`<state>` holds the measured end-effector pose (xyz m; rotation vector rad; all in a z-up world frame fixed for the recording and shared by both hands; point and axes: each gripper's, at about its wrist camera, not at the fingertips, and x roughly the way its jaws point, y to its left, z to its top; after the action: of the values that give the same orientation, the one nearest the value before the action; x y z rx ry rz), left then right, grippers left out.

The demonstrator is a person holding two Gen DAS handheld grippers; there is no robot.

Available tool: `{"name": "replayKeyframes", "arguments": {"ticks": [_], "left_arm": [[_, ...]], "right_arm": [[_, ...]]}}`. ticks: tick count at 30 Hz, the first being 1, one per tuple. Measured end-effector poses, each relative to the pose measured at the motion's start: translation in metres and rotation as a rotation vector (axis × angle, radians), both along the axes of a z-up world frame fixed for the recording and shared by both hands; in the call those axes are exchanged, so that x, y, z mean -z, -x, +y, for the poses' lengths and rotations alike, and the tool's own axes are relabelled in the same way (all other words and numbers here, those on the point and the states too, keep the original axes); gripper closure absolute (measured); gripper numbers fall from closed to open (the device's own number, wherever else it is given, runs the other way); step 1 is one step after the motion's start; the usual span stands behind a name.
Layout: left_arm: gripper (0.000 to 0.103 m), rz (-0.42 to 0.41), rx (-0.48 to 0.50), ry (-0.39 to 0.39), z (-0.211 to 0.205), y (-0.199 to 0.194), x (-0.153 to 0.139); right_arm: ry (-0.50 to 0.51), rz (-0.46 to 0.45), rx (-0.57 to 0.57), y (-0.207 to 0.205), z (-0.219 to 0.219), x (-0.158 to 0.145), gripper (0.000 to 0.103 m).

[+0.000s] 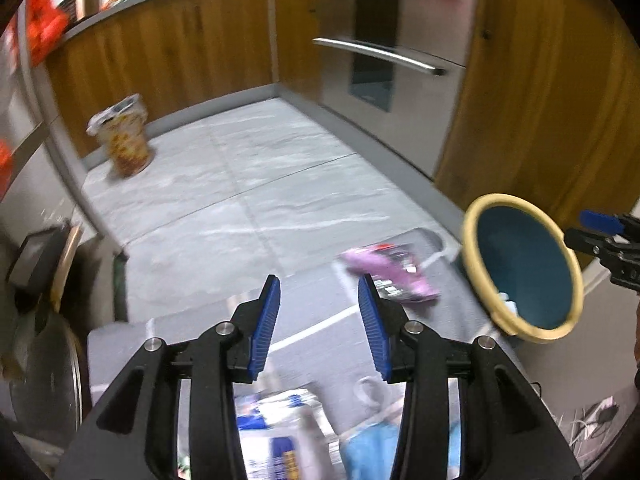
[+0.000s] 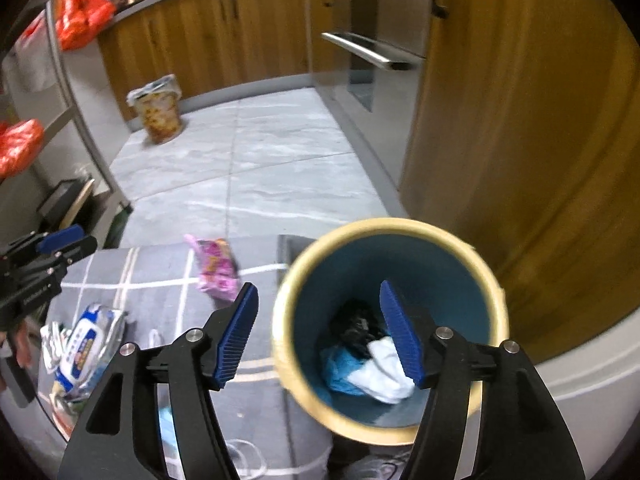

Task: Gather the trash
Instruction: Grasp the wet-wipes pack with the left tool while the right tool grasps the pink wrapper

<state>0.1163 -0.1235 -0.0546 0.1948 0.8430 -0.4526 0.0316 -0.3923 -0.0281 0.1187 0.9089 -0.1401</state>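
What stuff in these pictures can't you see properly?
- Pink wrapper: print unreadable in both views because of motion blur.
- Bin: the right gripper's finger covers part of the trash inside in the right wrist view; in the left wrist view its inside is mostly out of sight.
- Blue and white packet: blurred, and hidden behind the left gripper in the left wrist view.
- Patterned bag: contents out of sight, too far away.

Ahead of my grippers I see glossy wood cabinets, brushed-metal oven handles and matt stone-look floor tiles. Below them lies a woven grey rug with a shiny pink plastic wrapper; my fingers carry ribbed blue pads.
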Motion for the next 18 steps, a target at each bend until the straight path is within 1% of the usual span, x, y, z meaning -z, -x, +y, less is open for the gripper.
{"name": "replayKeyframes", "arguments": {"ticks": [3, 6, 7, 9, 11, 12, 15, 18], "left_arm": [[0.062, 0.024, -0.039, 0.003, 0.024, -0.007, 0.002], [0.062, 0.049, -0.051, 0.004, 0.043, -0.007, 0.008], [0.062, 0.062, -0.053, 0.004, 0.046, -0.005, 0.011], [0.062, 0.109, -0.065, -0.007, 0.056, -0.004, 0.023], [0.062, 0.145, -0.078, 0.000, 0.065, 0.000, 0.030], [0.062, 0.178, -0.089, 0.014, 0.072, 0.001, 0.035], [0.062, 0.230, -0.111, 0.024, 0.084, 0.005, 0.046], [0.062, 0.262, -0.117, -0.006, 0.091, 0.010, 0.059]], "right_arm": [[0.003, 0.005, -0.027, -0.011, 0.019, 0.006, 0.036], [0.000, 0.006, -0.052, -0.028, 0.041, 0.016, 0.029], [-0.006, 0.009, -0.053, -0.032, 0.045, 0.019, 0.028], [-0.034, 0.029, -0.044, -0.045, 0.055, 0.030, 0.028], [-0.050, 0.039, -0.048, -0.053, 0.063, 0.036, 0.027], [-0.046, 0.045, -0.055, -0.058, 0.069, 0.040, 0.026], [-0.025, 0.055, -0.072, -0.071, 0.082, 0.047, 0.025], [-0.034, 0.080, -0.075, -0.085, 0.089, 0.060, 0.025]]}}
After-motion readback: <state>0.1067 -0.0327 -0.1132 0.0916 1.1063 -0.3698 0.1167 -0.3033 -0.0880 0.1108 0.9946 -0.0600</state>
